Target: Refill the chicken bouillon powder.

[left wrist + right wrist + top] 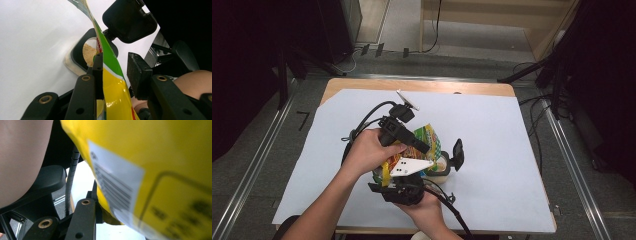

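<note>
Yellow-and-green crinkly foil snack bag [424,142] sits tilted above the middle of the desk, held between my two tools. Its open mouth hangs over a clear plastic container [75,63] with a black rim, tan crumbly powder [88,52] inside; the container's black flip lid [128,20] stands open behind it. My left hand-held gripper [113,72] has the bag's upper edge between its jaws: one pad lies against the foil, the other stands a little off it. My right hand-held gripper [402,190] is under the bag's lower end, barcode side close to its camera; whether it clamps, I cannot tell. White paper sheet [492,150] covers the wooden desk [362,84].
</note>
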Motion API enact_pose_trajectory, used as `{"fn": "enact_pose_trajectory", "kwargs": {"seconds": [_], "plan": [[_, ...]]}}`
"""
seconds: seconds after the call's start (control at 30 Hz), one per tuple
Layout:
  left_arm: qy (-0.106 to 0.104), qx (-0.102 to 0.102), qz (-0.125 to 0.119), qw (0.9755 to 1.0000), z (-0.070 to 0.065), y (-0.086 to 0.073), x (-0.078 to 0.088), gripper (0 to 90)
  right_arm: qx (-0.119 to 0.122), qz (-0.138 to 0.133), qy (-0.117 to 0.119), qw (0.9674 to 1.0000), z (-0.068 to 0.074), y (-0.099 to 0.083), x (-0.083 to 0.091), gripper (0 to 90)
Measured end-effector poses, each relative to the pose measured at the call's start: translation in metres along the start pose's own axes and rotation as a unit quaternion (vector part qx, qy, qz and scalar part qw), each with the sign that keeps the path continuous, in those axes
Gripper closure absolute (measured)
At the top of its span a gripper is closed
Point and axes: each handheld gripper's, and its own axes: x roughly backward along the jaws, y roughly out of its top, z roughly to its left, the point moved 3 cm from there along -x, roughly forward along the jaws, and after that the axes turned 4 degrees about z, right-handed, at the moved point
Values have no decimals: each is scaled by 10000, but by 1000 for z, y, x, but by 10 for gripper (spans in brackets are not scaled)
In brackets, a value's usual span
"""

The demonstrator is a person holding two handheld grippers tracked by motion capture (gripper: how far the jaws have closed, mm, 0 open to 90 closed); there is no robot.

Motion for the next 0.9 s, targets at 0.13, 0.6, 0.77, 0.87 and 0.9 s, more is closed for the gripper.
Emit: {"fn": "enact_pose_trajectory", "kwargs": {"seconds": [0.13, 0.6, 0.77, 0.87, 0.9], "plan": [[-12, 1, 0, 10000, 0, 0, 0, 694, -8, 3, -1, 10000, 0, 0, 0, 730], [-56, 27, 7, 10000, 1, 0, -1, 693, -86, 27, 25, 10000, 1, 1, 1, 729], [-59, 17, 11, 10000, 1, 1, 0, 693, -75, 31, 22, 10000, 1, 1, 1, 729], [-61, 28, 1, 10000, 1, 1, -1, 693, -76, 33, 21, 10000, 1, 1, 1, 729], [-64, 27, 0, 10000, 1, 1, -1, 693, -75, 32, 21, 10000, 1, 1, 1, 729]]}}
